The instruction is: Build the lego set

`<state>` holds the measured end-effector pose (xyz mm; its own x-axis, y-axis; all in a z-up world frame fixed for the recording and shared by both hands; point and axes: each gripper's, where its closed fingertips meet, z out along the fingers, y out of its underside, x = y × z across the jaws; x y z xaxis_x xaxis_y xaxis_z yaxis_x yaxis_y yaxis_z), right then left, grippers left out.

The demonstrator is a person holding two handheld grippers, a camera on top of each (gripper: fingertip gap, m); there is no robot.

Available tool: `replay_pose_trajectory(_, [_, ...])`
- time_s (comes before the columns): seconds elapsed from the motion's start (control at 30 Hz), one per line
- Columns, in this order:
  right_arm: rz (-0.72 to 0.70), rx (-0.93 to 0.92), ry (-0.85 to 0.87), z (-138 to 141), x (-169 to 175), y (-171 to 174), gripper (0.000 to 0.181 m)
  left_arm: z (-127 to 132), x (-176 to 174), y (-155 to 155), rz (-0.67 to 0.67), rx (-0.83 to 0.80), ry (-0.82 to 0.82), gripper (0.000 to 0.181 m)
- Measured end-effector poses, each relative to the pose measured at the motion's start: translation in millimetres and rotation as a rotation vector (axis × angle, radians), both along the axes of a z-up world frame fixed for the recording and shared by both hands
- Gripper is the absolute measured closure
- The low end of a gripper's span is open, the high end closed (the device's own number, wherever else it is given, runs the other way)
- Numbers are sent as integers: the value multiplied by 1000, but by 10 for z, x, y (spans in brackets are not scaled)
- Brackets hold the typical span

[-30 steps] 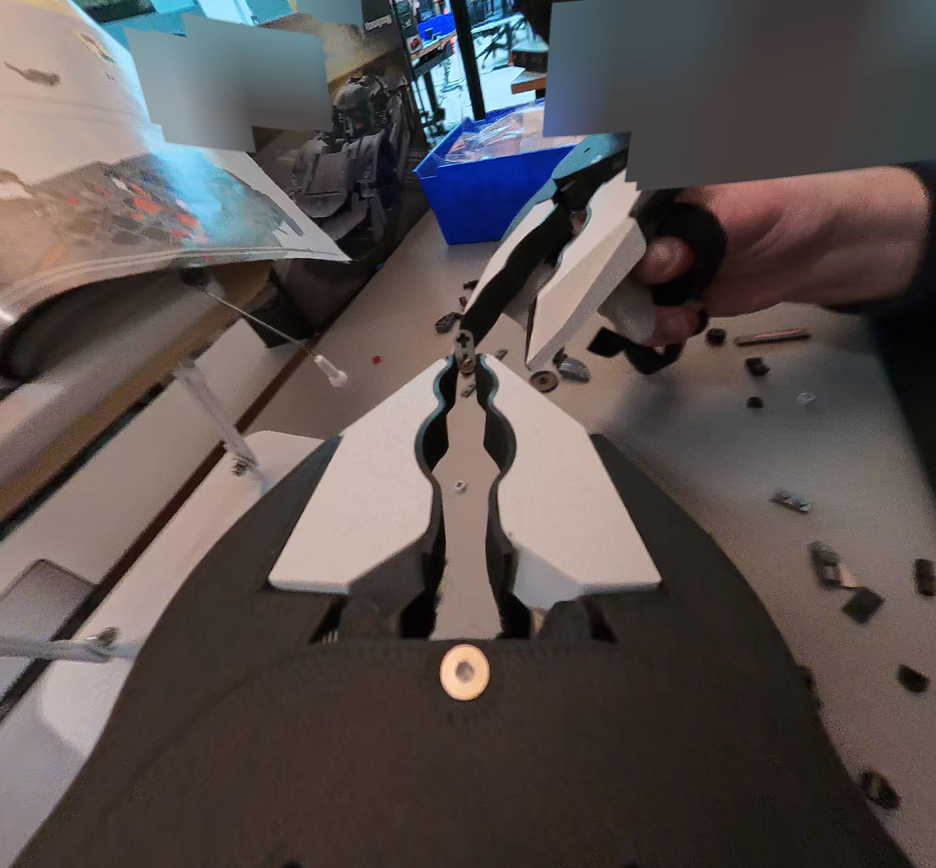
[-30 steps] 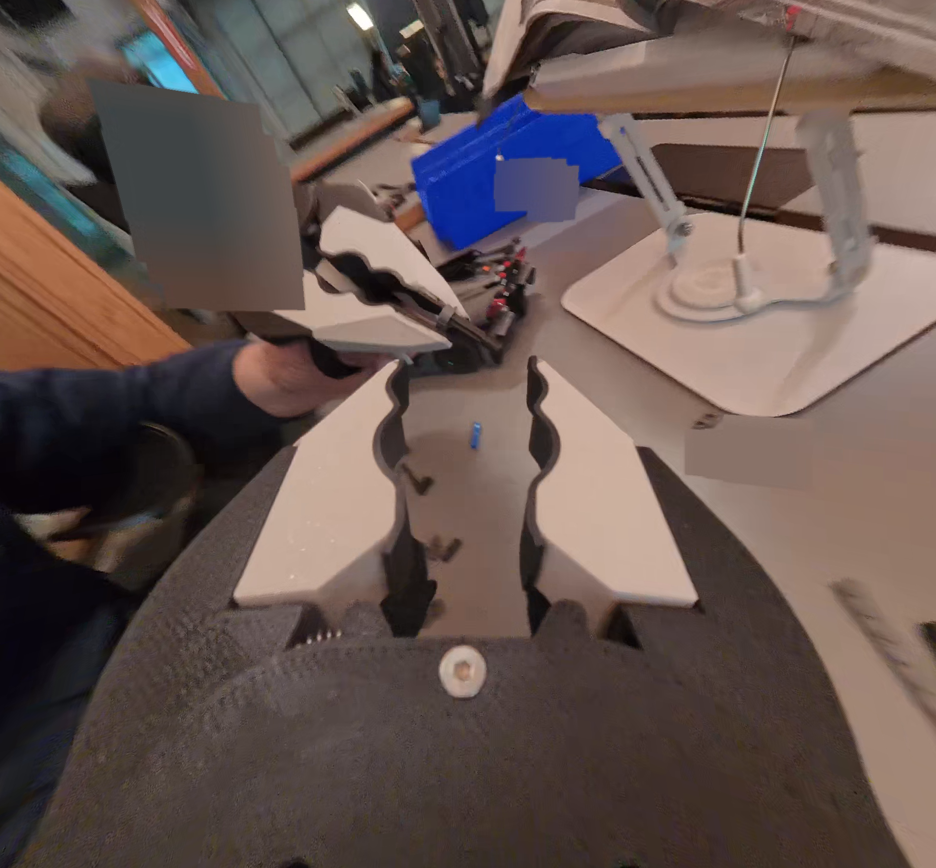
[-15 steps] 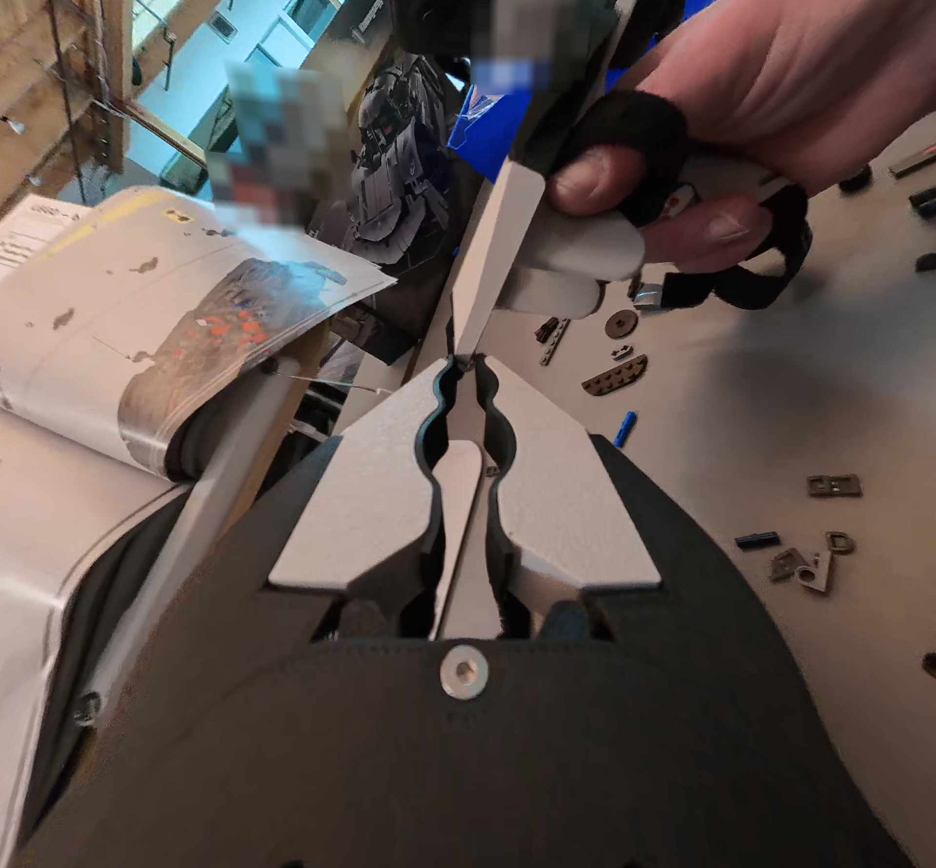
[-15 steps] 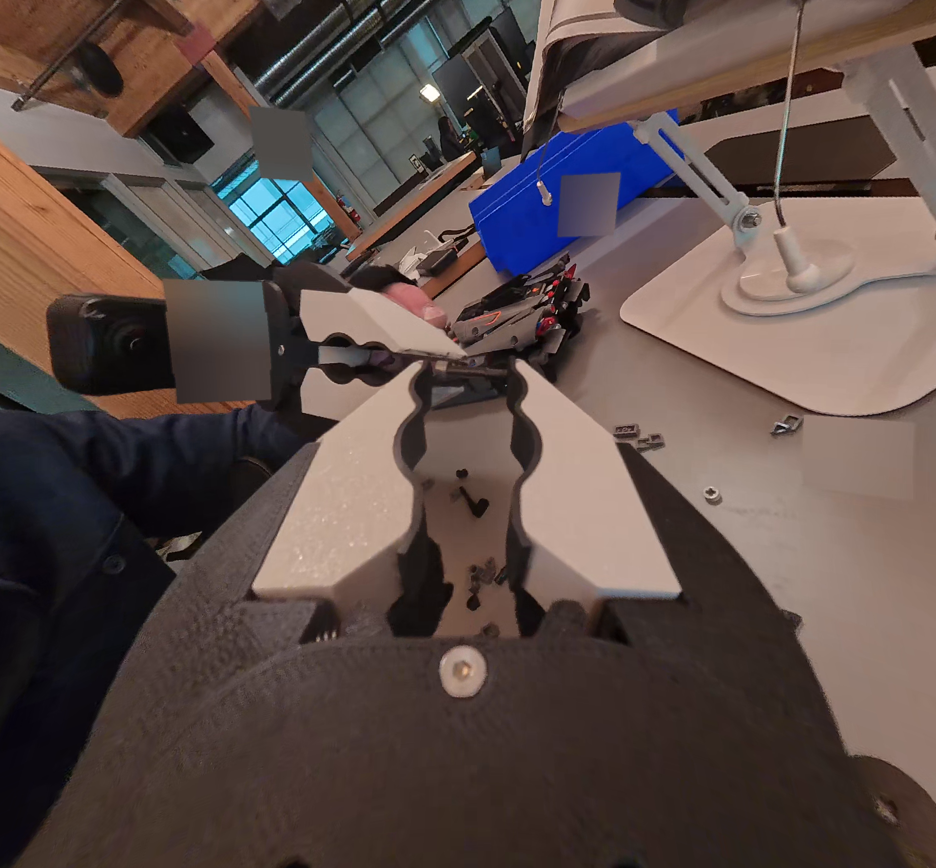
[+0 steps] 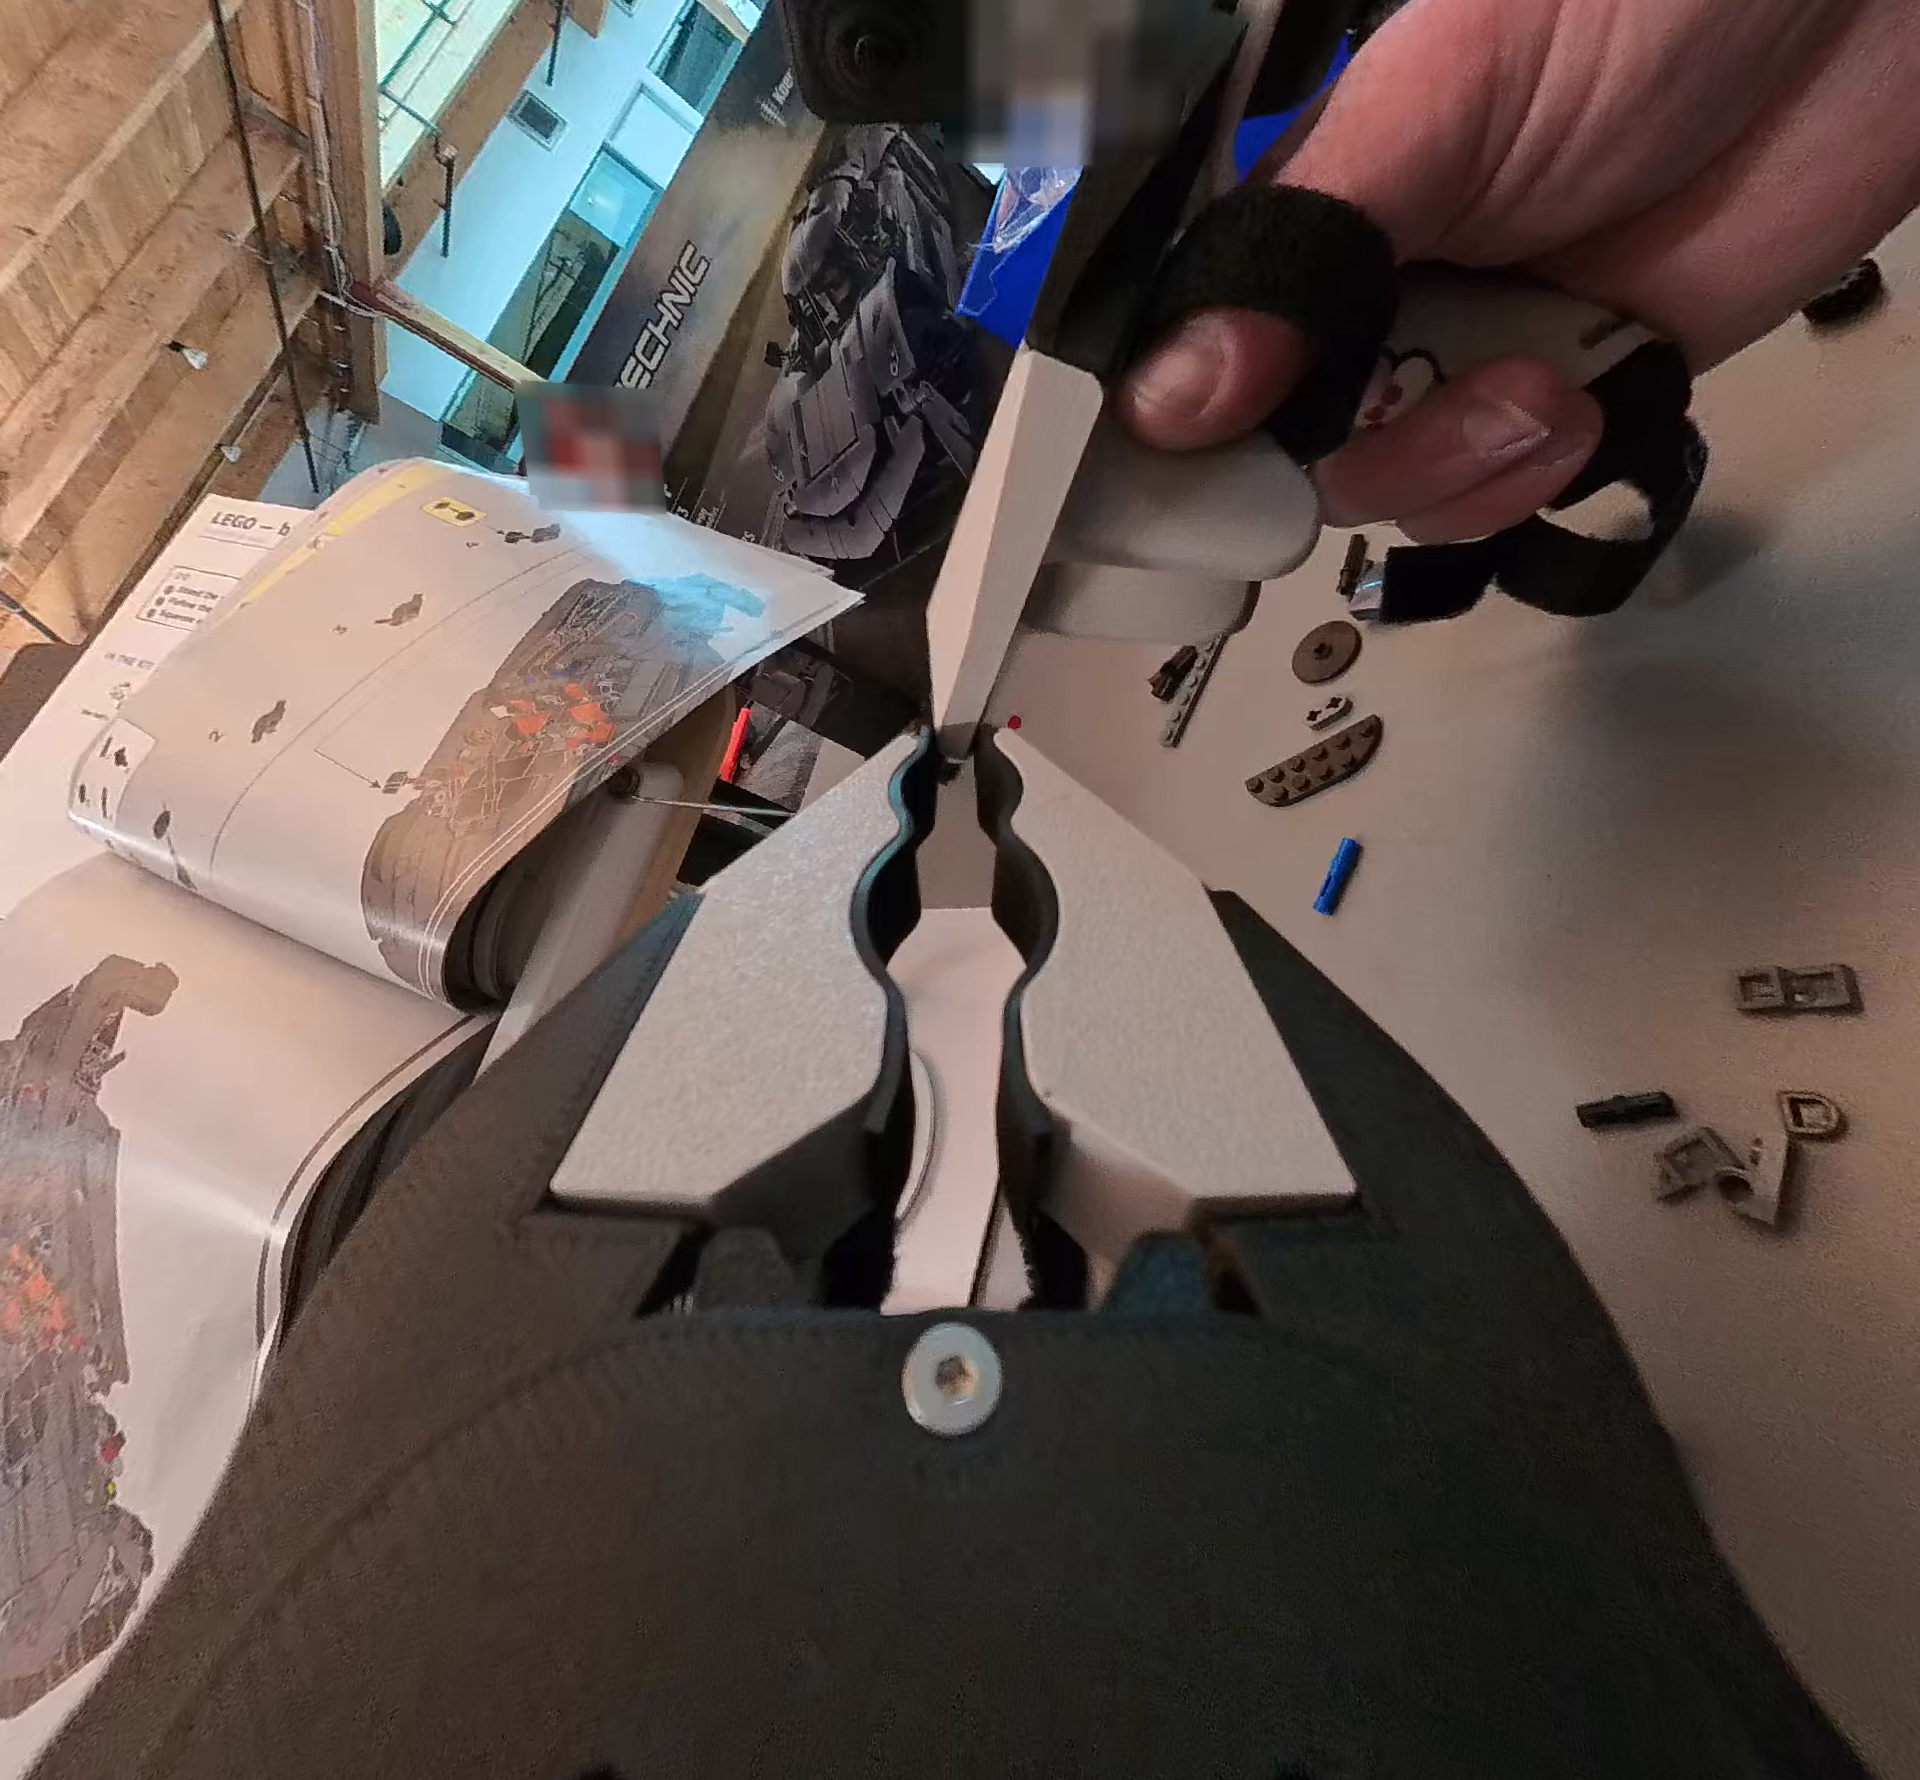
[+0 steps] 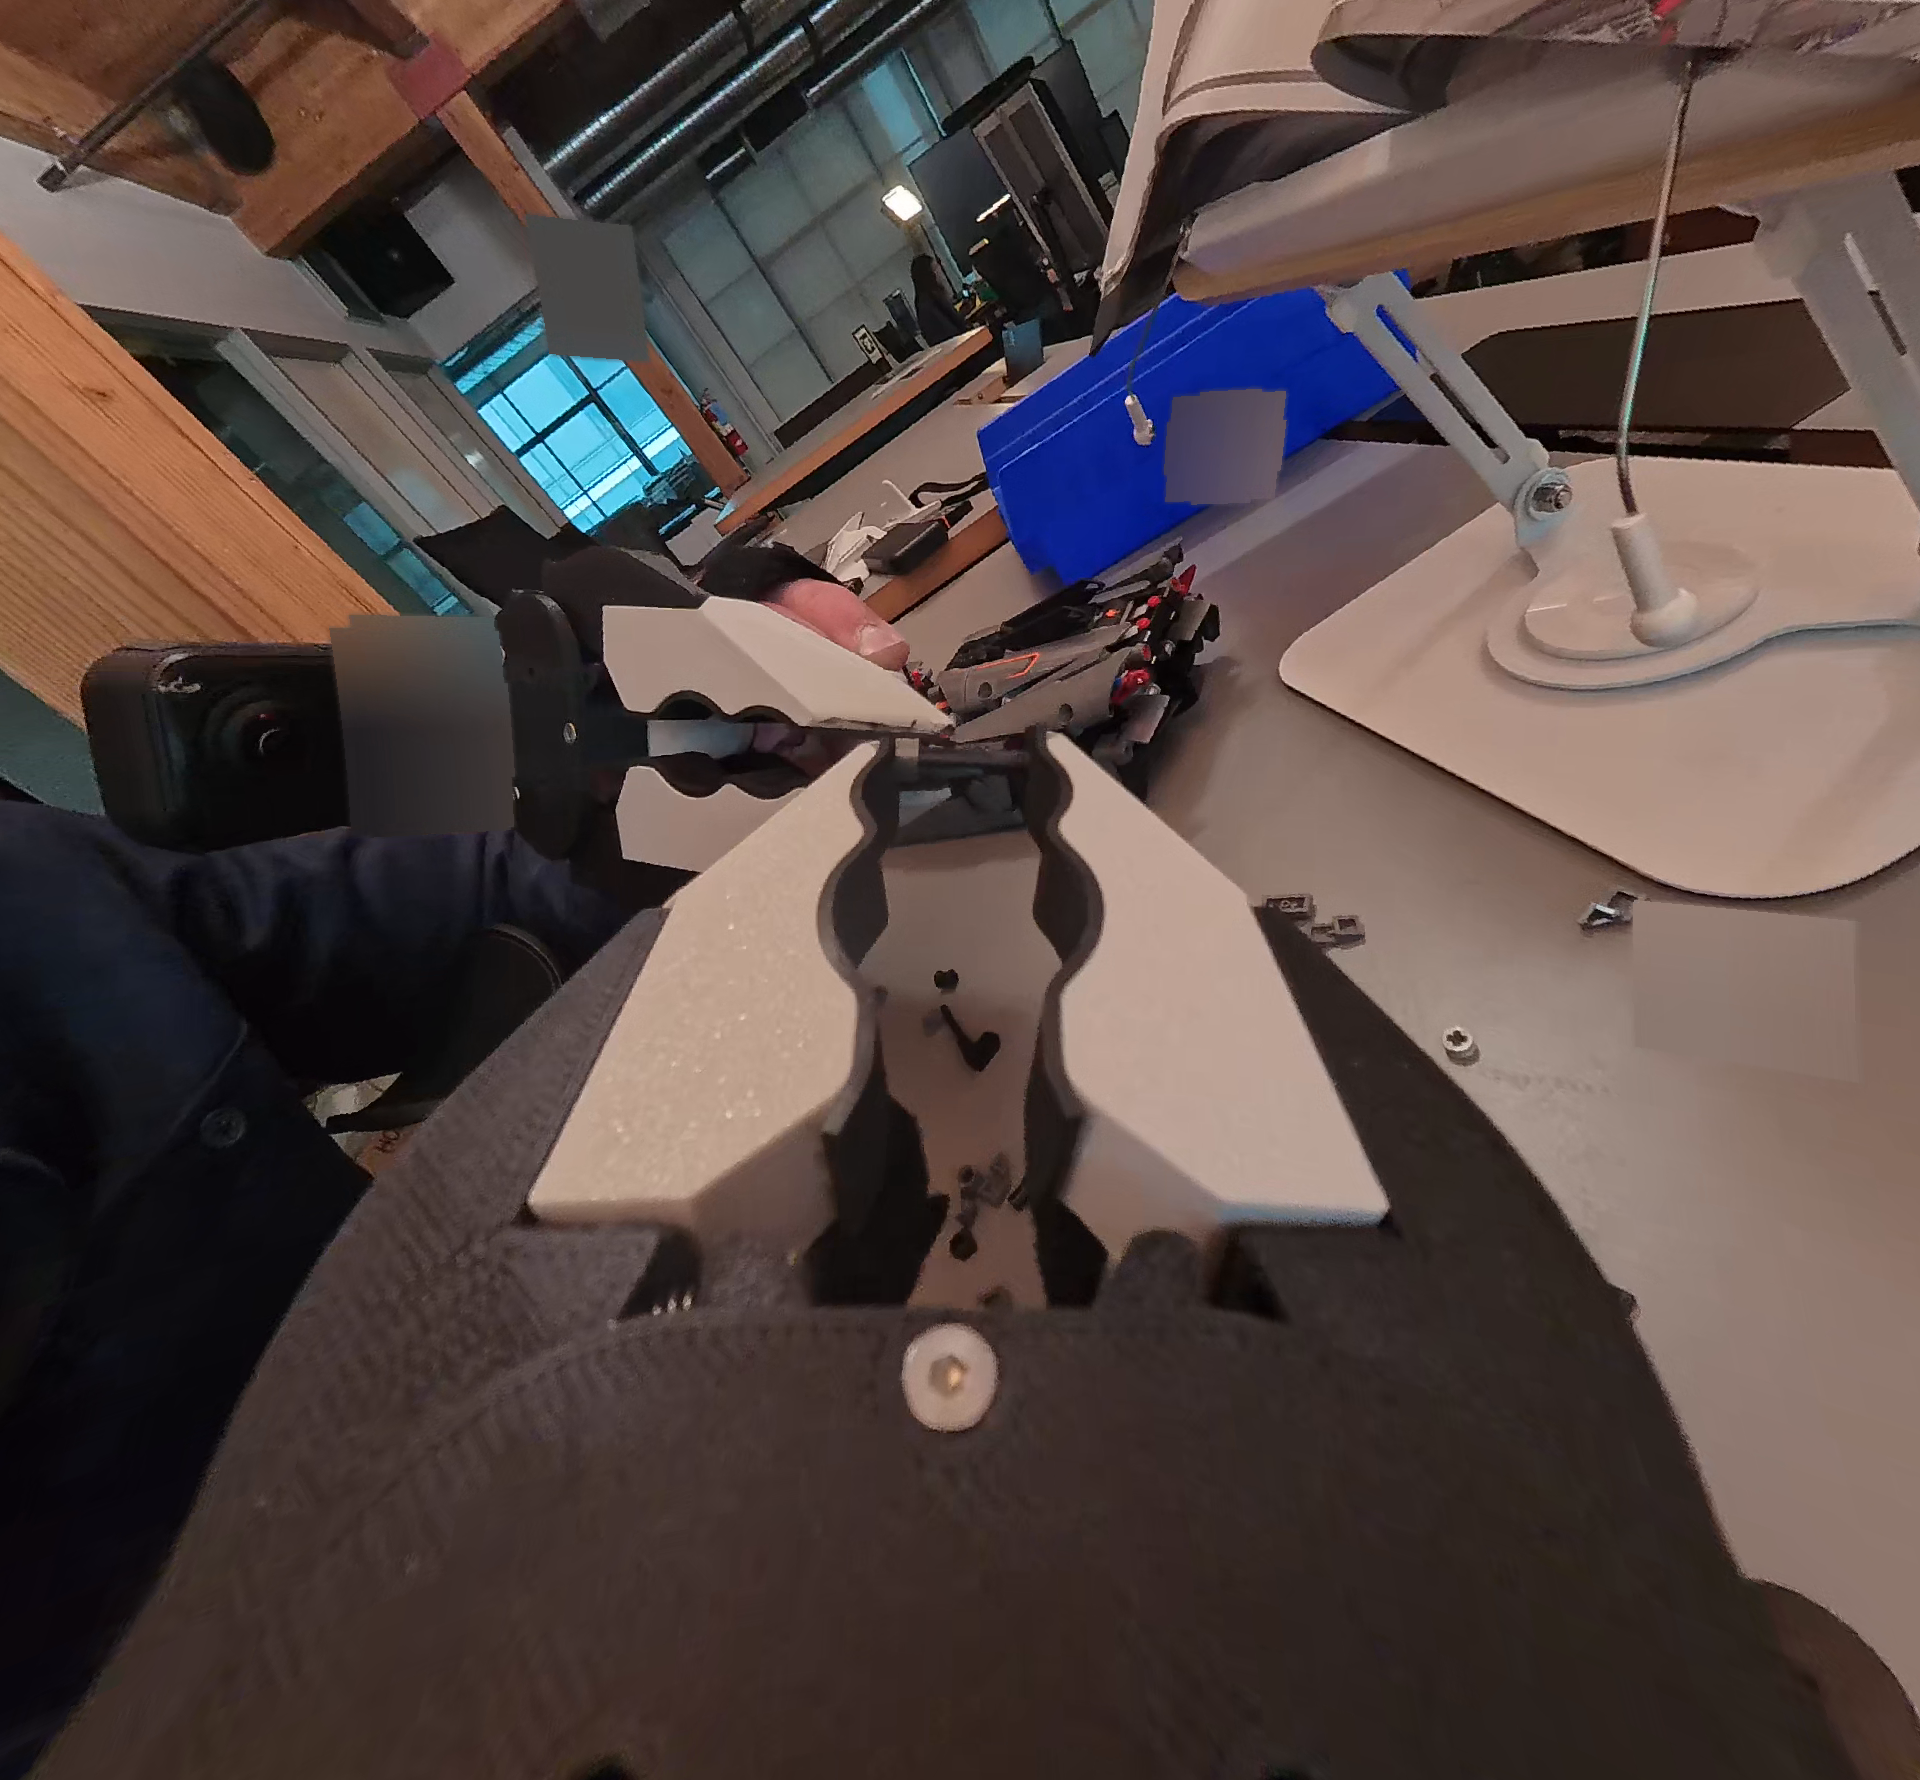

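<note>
My left gripper [image 5: 961,748] is shut on a small dark lego piece [image 5: 949,770], held up above the table. My right gripper [image 5: 958,728] comes down from above, and its tips meet the left tips at that piece. In the right wrist view my right gripper [image 6: 966,748] has its jaws drawn in around the thin dark piece [image 6: 971,751], which spans the gap between the tips. The left gripper [image 6: 940,724] reaches in from the left, its tips closed together at the same spot. The partly built dark lego model [image 6: 1081,670] with red details sits on the table just behind.
An open instruction book [image 5: 416,691] lies on a white stand [image 6: 1558,691] to one side. Nearby are the set's box [image 5: 831,359] and a blue bin [image 6: 1091,483]. Loose pieces lie on the grey table: a curved plate [image 5: 1314,774], a blue pin [image 5: 1335,876], small grey parts [image 5: 1797,990]. My two grippers' fingertips are within a few centimetres of each other.
Both grippers have risen off the table and come together. My right gripper was open and apart from the left. It has closed in on the piece held at the left tips.
</note>
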<state>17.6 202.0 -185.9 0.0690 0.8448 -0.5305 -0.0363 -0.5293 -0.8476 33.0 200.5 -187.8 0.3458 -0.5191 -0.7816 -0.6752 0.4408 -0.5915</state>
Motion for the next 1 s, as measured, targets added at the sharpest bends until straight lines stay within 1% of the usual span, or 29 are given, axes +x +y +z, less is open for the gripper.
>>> replay_pose_trajectory(0.23, [-7, 63, -28, 22, 11, -29, 161, 18, 10, -23, -7, 17, -1, 177])
replay_pose_trajectory(0.43, [16, 47, 24, 86, 10, -35, 159, 79, 5, -26, 2, 24, -23, 177])
replay_pose_trajectory(0.53, [27, 46, 32, 104, 47, -29, 156, 109, -4, -26, 3, 20, -50, 177])
replay_pose_trajectory(0.67, [29, 67, 31, 118, 61, -43, 162, 139, -18, -19, 3, 8, -68, 177])
replay_pose_trajectory(0.77, [41, 53, 52, 143, 53, -59, 155, 132, -16, -19, 7, 12, -55, 177])
replay_pose_trajectory(0.87, [34, 51, 41, 122, 54, -46, 160, 119, -6, -25, 5, 13, -51, 177])
replay_pose_trajectory(1.0, [30, 67, 31, 119, 59, -46, 160, 118, -3, -26, -3, -3, -63, 177])
